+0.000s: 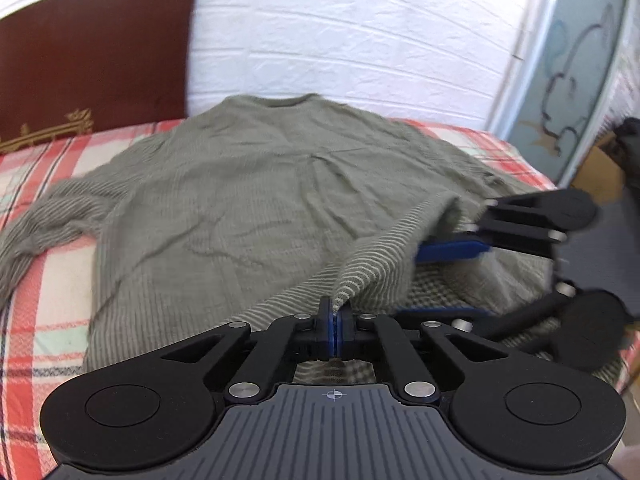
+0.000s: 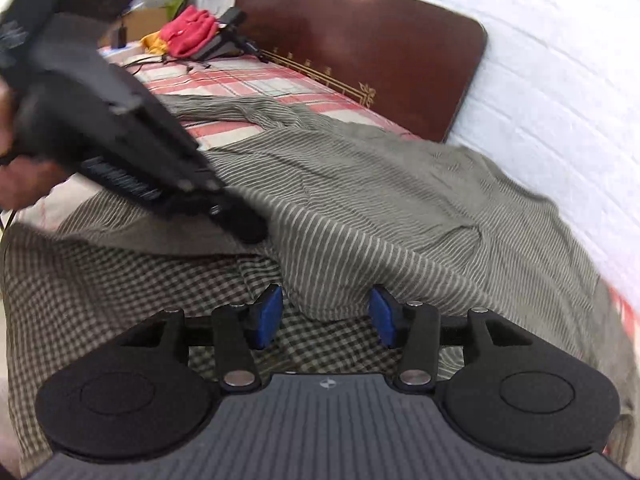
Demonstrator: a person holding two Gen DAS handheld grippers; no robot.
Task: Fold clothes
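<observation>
Ribbed olive knit sweater (image 1: 248, 184) hem pinched in left gripper (image 1: 335, 320), plaid sheet (image 1: 44, 280).

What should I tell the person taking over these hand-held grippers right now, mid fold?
Left hand-held gripper: shut on the bottom hem of the green striped sweater, lifting a corner of it.
Right hand-held gripper: open, its blue pads either side of a hem fold, not yet closed.
The sweater lies spread on the plaid bed sheet, collar toward the white wall, one sleeve trailing off to the side. A checked cloth sits under the near hem.
Done: sweater laid out, one hem corner gripped.
Left: close the right one on the hem, then make all the folds.
</observation>
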